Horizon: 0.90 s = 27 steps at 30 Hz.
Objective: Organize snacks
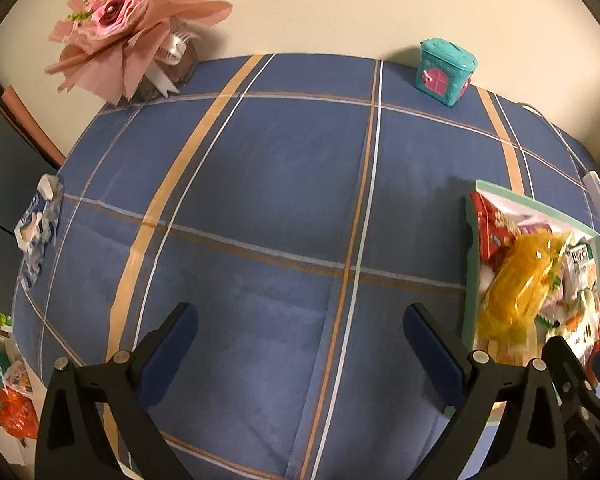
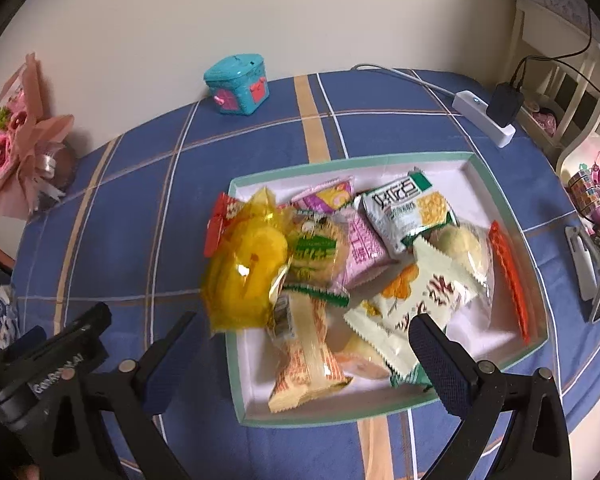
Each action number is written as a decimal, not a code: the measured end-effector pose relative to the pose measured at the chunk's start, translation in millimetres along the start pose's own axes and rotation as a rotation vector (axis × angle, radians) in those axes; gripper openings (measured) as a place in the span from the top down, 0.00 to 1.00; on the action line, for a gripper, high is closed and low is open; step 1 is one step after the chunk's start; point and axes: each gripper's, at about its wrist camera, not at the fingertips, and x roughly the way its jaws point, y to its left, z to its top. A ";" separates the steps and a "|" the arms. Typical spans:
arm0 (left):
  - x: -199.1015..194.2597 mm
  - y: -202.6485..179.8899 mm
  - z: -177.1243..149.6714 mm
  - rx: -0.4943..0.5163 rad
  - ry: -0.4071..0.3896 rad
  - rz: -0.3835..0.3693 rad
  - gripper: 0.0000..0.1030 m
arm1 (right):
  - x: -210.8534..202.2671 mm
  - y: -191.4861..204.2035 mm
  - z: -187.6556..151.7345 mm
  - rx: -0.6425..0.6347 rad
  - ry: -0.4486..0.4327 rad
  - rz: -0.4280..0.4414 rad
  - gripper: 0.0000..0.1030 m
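Roughly sorted already: snack packets lie heaped in the green-rimmed tray, which sits on the blue plaid tablecloth. The yellow bag rides highest, at the tray's left edge and overhanging the rim toward the cloth. Right of it, inside the tray: a pink packet, a white-and-green packet, cream wrappers, and an orange strip along the tray's right wall.

Right gripper hovers over the tray's near edge, fingers spread wide, nothing between them. Left gripper hangs over bare cloth left of the tray, likewise wide and empty.

Step in hand, by my reading: seating or picking the yellow bag.
- Approach from above, 1 finger each side of the bag's bulk (crinkly film will likely slip if pinched at a corner).
- Close gently; contents look soft.
- Keep the left gripper free to steady the tray's left rim.

Beyond the tray, against the wall: teal toy box; far left, pink bouquet.
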 end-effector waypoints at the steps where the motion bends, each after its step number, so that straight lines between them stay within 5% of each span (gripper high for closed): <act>1: -1.1 2.2 -4.5 0.004 0.002 0.005 0.01 | -0.4 0.8 -4.4 -0.008 0.003 -0.005 0.00; 13: -20.1 14.4 -51.1 0.072 -0.029 0.021 0.01 | -14.7 2.5 -44.9 -0.022 0.007 0.012 0.00; 27: -30.2 35.7 -57.2 0.015 -0.057 0.027 0.01 | -26.9 5.7 -56.6 -0.044 -0.013 -0.023 0.00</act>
